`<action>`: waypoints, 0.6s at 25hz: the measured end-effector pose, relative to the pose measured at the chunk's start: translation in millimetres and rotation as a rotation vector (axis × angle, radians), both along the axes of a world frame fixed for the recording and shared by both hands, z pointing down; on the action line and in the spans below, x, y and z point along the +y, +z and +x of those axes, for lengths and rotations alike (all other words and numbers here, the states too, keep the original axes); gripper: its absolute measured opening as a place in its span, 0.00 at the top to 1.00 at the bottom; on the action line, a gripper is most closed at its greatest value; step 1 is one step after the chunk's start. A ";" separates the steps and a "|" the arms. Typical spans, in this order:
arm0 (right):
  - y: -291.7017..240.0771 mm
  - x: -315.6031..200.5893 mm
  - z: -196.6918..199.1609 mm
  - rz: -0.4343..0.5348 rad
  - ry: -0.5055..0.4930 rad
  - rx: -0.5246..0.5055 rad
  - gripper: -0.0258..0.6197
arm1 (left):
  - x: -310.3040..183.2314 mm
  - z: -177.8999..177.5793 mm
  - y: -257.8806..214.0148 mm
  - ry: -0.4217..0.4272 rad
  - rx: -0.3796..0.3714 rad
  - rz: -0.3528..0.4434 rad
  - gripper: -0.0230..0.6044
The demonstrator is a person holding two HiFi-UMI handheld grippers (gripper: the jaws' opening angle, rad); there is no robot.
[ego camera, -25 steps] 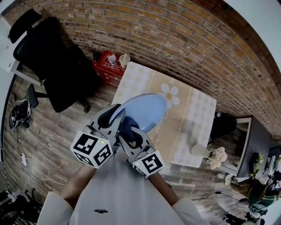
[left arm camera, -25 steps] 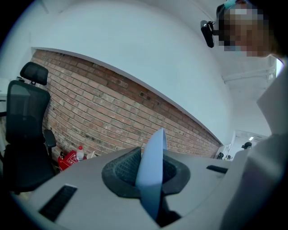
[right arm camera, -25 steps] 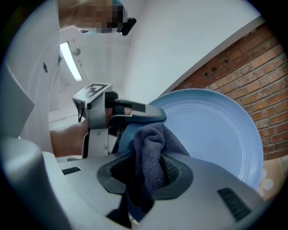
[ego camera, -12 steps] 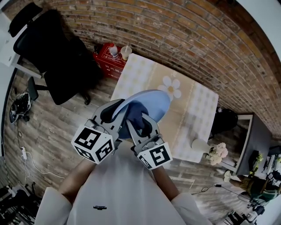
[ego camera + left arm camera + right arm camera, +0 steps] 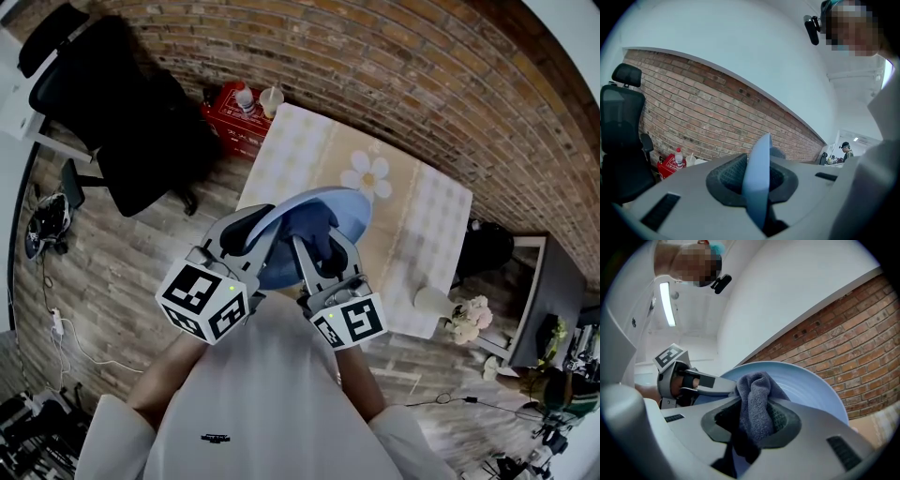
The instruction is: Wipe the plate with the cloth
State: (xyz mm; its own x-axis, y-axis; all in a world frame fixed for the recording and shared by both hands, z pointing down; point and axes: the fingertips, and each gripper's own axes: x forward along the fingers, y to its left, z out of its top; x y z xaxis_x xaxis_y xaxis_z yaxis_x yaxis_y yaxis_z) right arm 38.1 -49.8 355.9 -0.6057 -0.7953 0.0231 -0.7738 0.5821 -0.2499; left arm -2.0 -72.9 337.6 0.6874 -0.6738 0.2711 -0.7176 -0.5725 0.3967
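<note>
A light blue plate [image 5: 342, 211] is held up in the air, tilted, above the table. My left gripper [image 5: 255, 246] is shut on the plate's near left rim; in the left gripper view the plate [image 5: 757, 180] shows edge-on between the jaws. My right gripper [image 5: 322, 246] is shut on a dark blue cloth [image 5: 314, 230] that presses against the plate's face. In the right gripper view the bunched cloth [image 5: 757, 408] sits between the jaws with the plate [image 5: 811, 392] behind it and the left gripper [image 5: 679, 378] at the left.
Below stands a table [image 5: 412, 225] with a beige checked covering and a flower print. A white cup [image 5: 433, 302] and flowers [image 5: 469, 319] are at its right edge. A black office chair [image 5: 103, 112], a red box [image 5: 230, 117] with a bottle, and a brick wall surround it.
The plate and both grippers have shifted to the right in the head view. The cloth has slid further up and right across the plate's face.
</note>
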 end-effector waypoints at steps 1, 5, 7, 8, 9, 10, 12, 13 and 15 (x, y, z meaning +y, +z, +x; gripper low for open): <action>0.2 -1.9 5.4 -0.004 0.013 -0.013 0.78 | 0.7 0.1 -0.1 -0.001 0.001 -0.002 0.89; 4.3 -7.7 26.2 -0.025 0.058 -0.046 0.78 | 2.2 0.2 0.1 -0.010 0.024 -0.011 0.89; 7.5 -10.0 34.3 -0.033 0.077 -0.049 0.78 | 1.7 -0.2 -1.0 -0.014 0.032 -0.010 0.89; 9.5 -11.3 37.8 -0.038 0.084 -0.050 0.78 | 0.8 -0.4 -1.8 -0.016 0.034 -0.008 0.89; 12.1 -12.4 41.0 -0.043 0.090 -0.049 0.78 | -0.4 -0.6 -2.5 -0.018 0.035 -0.005 0.89; 15.5 -12.9 44.1 -0.049 0.094 -0.046 0.78 | -1.4 -0.9 -3.0 -0.020 0.036 -0.003 0.89; 24.0 -11.5 50.0 -0.068 0.098 -0.034 0.78 | -2.0 -1.7 -3.1 -0.027 0.039 -0.002 0.89; 28.4 -10.3 52.6 -0.078 0.101 -0.028 0.78 | -1.9 -2.0 -2.8 -0.030 0.042 -0.002 0.89; 35.0 -8.8 56.1 -0.093 0.107 -0.021 0.78 | -2.2 -2.6 -2.2 -0.034 0.046 -0.004 0.89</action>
